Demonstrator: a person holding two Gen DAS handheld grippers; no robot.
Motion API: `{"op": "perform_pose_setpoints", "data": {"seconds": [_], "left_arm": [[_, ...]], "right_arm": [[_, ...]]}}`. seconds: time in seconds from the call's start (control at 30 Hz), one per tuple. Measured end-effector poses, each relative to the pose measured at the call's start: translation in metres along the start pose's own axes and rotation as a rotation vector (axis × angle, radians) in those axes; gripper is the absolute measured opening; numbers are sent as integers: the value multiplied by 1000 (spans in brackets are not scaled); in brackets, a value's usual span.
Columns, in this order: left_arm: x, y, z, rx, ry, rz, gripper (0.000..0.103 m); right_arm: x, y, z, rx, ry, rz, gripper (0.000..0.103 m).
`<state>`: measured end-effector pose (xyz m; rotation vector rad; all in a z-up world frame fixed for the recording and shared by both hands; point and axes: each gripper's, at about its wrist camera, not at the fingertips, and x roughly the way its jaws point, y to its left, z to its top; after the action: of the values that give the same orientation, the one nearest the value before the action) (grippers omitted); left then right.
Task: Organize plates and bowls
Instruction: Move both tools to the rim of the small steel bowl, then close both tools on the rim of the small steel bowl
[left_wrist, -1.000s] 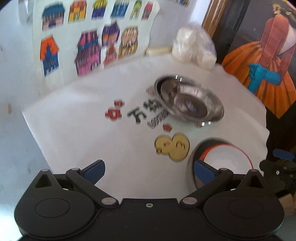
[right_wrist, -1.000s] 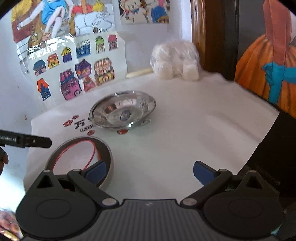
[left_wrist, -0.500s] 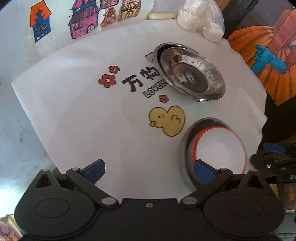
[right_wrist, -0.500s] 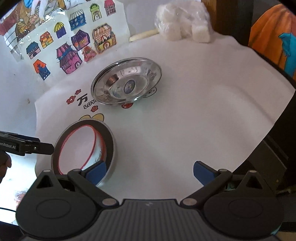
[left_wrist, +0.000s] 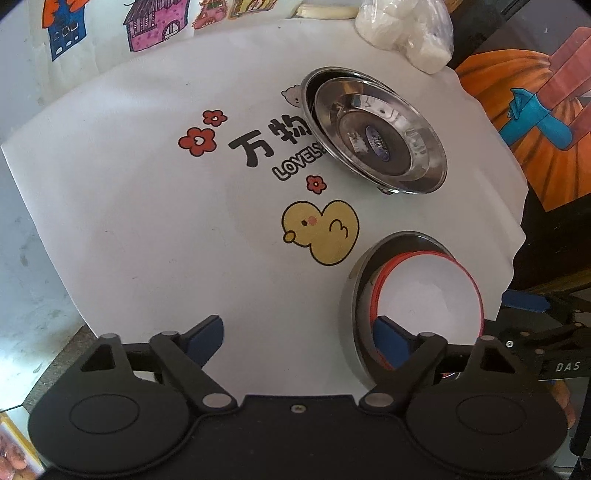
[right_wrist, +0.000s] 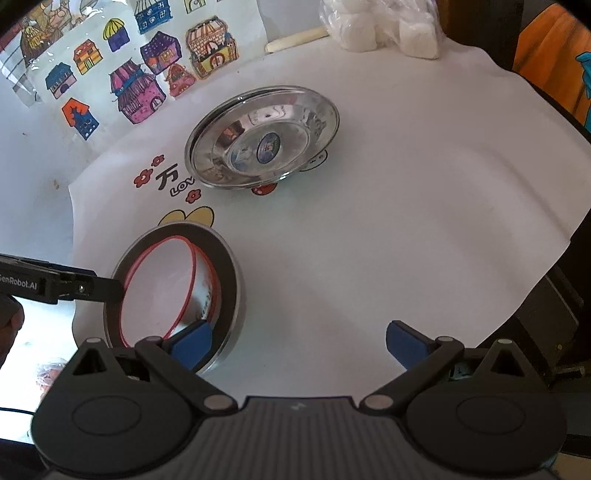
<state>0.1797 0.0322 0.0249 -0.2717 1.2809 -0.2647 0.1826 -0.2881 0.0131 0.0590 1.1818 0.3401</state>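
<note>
A white printed mat (left_wrist: 155, 229) covers the bench, with a yellow duck (left_wrist: 321, 236), red flowers (left_wrist: 197, 140) and black lettering on it. Its left and near edges stop short of the grey bench top (left_wrist: 26, 266). At the far side a sheet of coloured house drawings (right_wrist: 147, 70) leans against the wall, and a clear bag of white lumps (left_wrist: 406, 33) sits at the far right corner. A painting of an orange dress (left_wrist: 546, 122) stands off the right edge.

The steel plate (left_wrist: 380, 136) rests tilted on the rim of a steel bowl beneath it, far right of the lettering. Nearer, by the mat's right edge, a steel-rimmed bowl (left_wrist: 354, 295) holds white bowls with red rims (left_wrist: 432, 295) nested inside.

The left tool (left_wrist: 299, 332) hangs over the near mat, its blue fingers (left_wrist: 207, 334) wide apart and gripping nothing; its right finger lies over the nested bowls' near rim. The right tool (right_wrist: 301, 341) is likewise spread and holding nothing, its left finger over the same bowls. The mat's right half lies bare between the plate and the right edge.
</note>
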Motion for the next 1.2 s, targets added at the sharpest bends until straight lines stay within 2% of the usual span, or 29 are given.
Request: {"op": "perform_pose_setpoints", "data": {"seconds": [0.3, 0.4, 0.57, 0.8, 1.0, 1.1, 1.17, 1.2], "left_arm": [[-3, -3, 0, 20, 24, 24, 73], [-2, -6, 0, 32, 27, 27, 68], [0, -11, 2, 49, 34, 25, 59], [3, -17, 2, 50, 42, 23, 47], [9, -20, 3, 0, 72, 38, 45], [12, -19, 3, -19, 78, 40, 42], [13, -20, 3, -23, 78, 39, 39], [14, -20, 3, -24, 78, 38, 37]], "right_arm": [[0, 1, 3, -2, 7, -8, 102], [2, 4, 4, -16, 3, -13, 99], [5, 7, 6, -39, 17, -3, 85], [11, 10, 8, -37, 30, 23, 72], [17, 10, 11, -17, 61, 61, 56], [17, 15, 13, -20, 72, 68, 44], [17, 18, 14, -18, 81, 79, 32], [17, 19, 14, -11, 86, 87, 30]]}}
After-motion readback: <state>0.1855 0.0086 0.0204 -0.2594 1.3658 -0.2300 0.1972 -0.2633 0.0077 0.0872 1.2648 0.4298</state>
